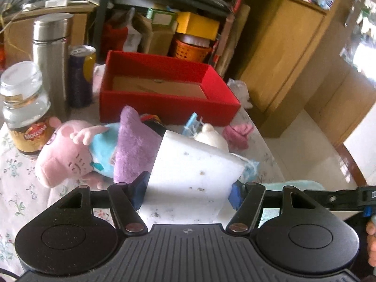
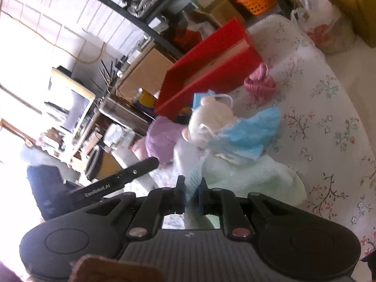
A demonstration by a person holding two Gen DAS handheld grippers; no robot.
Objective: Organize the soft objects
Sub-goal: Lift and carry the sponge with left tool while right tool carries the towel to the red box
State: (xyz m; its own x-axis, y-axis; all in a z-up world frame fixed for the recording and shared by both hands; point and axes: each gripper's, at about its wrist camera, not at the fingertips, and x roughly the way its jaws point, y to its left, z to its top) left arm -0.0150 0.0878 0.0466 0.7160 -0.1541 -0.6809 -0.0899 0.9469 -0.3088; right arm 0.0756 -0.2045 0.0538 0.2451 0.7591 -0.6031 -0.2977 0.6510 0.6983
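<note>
My left gripper [image 1: 188,190] is shut on a white foam sponge [image 1: 195,166] and holds it above the table, in front of an open red box [image 1: 169,108]. A pink pig plush in a blue dress [image 1: 72,150], a purple plush [image 1: 134,148], a small white plush [image 1: 211,136] and pink yarn [image 1: 237,134] lie between sponge and box. My right gripper [image 2: 190,193] is shut on a blue face mask [image 2: 193,181]. More blue masks [image 2: 249,134], the white plush [image 2: 211,119], the pink yarn [image 2: 259,83] and the red box [image 2: 211,70] lie ahead.
A coffee jar [image 1: 23,110], a steel flask [image 1: 51,54] and a drink can [image 1: 82,75] stand left of the box. A pale green towel [image 2: 258,181] lies near the right gripper. The floral tablecloth [image 2: 317,117] ends at the table's right edge. Cluttered shelves stand behind.
</note>
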